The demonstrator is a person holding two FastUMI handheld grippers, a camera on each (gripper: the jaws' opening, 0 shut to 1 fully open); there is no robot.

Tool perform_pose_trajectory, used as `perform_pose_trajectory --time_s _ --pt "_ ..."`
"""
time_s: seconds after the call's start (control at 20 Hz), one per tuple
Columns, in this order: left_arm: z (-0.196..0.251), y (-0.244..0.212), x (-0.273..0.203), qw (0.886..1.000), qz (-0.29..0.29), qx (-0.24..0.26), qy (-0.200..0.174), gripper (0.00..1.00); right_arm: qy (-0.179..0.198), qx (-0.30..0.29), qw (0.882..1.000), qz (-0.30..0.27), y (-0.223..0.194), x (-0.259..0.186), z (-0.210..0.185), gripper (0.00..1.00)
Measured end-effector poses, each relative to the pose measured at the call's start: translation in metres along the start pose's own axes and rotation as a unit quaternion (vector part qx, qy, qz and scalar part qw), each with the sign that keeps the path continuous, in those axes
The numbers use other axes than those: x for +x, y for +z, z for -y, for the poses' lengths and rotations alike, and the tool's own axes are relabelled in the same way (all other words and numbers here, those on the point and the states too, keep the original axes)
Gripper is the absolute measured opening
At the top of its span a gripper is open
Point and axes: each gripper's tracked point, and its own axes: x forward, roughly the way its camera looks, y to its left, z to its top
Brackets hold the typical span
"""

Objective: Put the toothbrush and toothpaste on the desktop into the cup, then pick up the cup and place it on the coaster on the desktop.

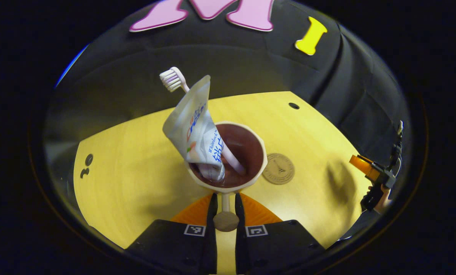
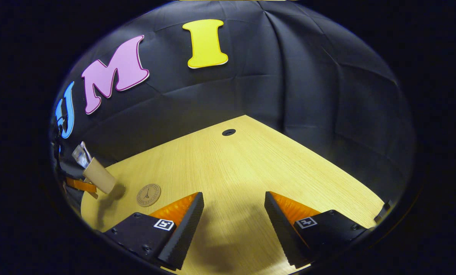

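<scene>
A beige cup (image 1: 228, 187) with a dark inside holds the white toothpaste tube (image 1: 195, 128) and a pink-and-white toothbrush (image 1: 173, 79), both leaning left. My left gripper (image 1: 225, 214) is shut on the cup's handle and carries the cup above the desk, as the cup (image 2: 99, 175) seen in the right gripper view also hangs off the wood with a shadow beneath. The round brown coaster (image 1: 278, 168) lies on the desk just right of the cup, and the coaster (image 2: 148, 194) sits near my right gripper's left finger. My right gripper (image 2: 233, 217) is open over bare desk.
The yellow wooden desk (image 2: 250, 164) has a cable hole (image 2: 228, 132) near its far corner and dark fittings (image 1: 86, 165) at the left edge. Black cloth walls close the desk in behind. A hand holds the right gripper (image 1: 377, 177) at the desk's right edge.
</scene>
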Motion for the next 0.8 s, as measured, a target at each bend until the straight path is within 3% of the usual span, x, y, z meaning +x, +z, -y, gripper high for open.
perform_pose_trajectory --time_s 0.1,0.15,0.2,0.45,0.55,0.6,0.65,0.8 --pt "0.02 0.008 0.009 1.0 -0.006 0.013 -0.012 0.23 0.005 0.0 1.0 0.007 0.0 0.0 -0.003 0.98" --pt "0.033 0.013 0.016 1.0 -0.007 0.018 -0.019 0.28 0.004 -0.009 1.0 0.01 0.0 0.001 -0.002 0.98" --pt "0.044 0.016 0.022 0.999 -0.01 0.022 -0.027 0.23 0.005 -0.014 1.0 0.01 -0.001 0.002 -0.002 0.98" --pt "0.087 0.014 0.046 0.997 -0.029 0.054 -0.048 0.23 0.014 -0.014 1.0 0.018 0.003 0.006 -0.006 0.98" --pt "0.097 0.01 0.055 0.996 -0.039 0.059 -0.049 0.23 0.017 -0.012 1.0 0.019 0.003 0.005 -0.006 0.98" --pt "0.099 0.007 0.06 0.996 -0.044 0.063 -0.047 0.19 0.017 -0.012 1.0 0.02 0.004 0.005 -0.006 0.98" --pt "0.1 0.004 0.064 0.996 -0.049 0.066 -0.044 0.23 0.018 -0.013 0.999 0.023 0.005 0.004 -0.005 0.98" --pt "0.097 0.001 0.067 0.995 -0.059 0.07 -0.031 0.23 0.027 -0.018 0.999 0.022 0.004 0.001 -0.006 0.98"
